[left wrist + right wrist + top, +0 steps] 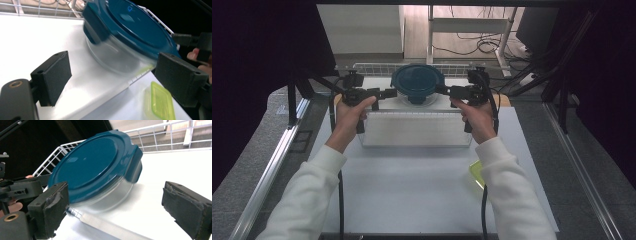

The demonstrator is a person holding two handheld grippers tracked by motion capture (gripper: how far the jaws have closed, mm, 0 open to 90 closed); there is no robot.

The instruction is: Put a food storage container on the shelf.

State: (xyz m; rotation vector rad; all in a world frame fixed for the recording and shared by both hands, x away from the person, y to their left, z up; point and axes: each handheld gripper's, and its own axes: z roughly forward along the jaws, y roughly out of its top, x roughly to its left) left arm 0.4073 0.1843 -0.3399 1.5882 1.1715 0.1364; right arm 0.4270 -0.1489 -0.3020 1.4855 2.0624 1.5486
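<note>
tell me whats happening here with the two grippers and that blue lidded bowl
A person holds a gripper in each hand and has brought both up to a round glass bowl with a dark teal lid, one on each side. The left gripper and the right gripper both have their jaws open, and neither has clamped the bowl. The bowl sits on a raised white platform near a white wire rack. A small yellow-green container lies on the table by the right sleeve.
</note>
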